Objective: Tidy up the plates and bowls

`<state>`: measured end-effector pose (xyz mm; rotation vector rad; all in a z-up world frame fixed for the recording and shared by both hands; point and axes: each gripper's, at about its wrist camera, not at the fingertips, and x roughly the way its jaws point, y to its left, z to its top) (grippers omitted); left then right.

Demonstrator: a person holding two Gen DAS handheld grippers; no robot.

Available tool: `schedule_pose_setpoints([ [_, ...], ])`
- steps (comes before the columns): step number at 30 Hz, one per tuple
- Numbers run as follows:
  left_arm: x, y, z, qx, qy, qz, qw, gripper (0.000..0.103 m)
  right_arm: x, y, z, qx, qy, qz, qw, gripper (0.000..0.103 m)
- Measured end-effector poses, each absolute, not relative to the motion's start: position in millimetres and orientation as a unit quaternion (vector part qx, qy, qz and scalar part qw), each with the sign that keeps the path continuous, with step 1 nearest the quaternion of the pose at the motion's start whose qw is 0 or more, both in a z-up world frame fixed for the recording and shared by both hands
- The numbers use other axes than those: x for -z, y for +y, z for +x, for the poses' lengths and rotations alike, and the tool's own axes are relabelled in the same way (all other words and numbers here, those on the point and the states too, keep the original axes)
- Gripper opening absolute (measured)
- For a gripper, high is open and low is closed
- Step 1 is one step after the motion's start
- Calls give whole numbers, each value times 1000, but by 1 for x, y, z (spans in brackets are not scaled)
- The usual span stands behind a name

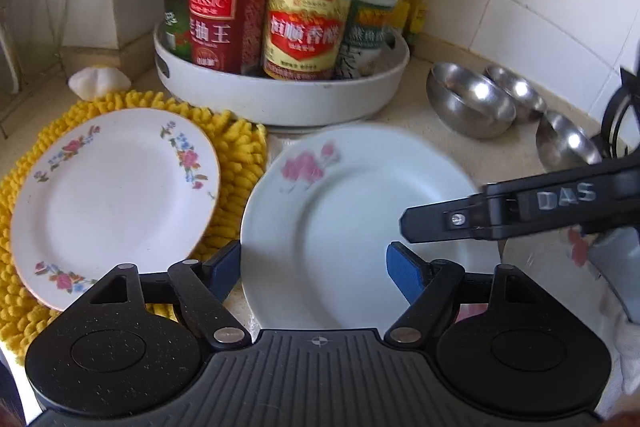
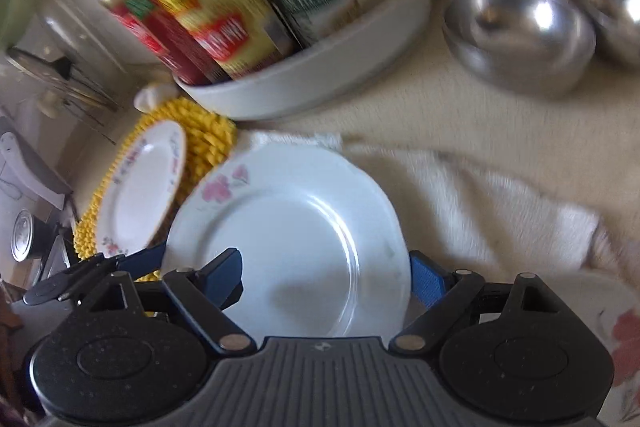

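A white plate with a pink flower (image 1: 352,227) (image 2: 296,239) lies in the middle of the counter. My left gripper (image 1: 316,269) is open, its blue pads either side of this plate's near rim. My right gripper (image 2: 324,277) is open and also spans this plate's near edge; one of its fingers (image 1: 440,223) reaches over the plate from the right in the left wrist view. A floral-rimmed plate (image 1: 116,199) (image 2: 140,187) rests on a yellow chenille mat (image 1: 236,163) at the left. Three steel bowls (image 1: 468,99) (image 2: 520,31) stand at the back right.
A round white tray (image 1: 280,95) (image 2: 328,75) of sauce bottles stands behind the plates. A white cloth (image 2: 480,195) lies right of the middle plate. Another flowered plate (image 2: 616,347) lies at the near right. Tiled walls close the corner.
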<state>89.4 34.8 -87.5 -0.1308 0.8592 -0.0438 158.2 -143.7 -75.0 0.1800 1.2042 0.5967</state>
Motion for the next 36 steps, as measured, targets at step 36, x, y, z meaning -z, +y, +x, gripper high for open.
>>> schedule_pose_setpoints([
  [36, 55, 41, 71, 76, 393, -72, 913, 93, 28, -159, 114, -239, 516, 137, 811, 103],
])
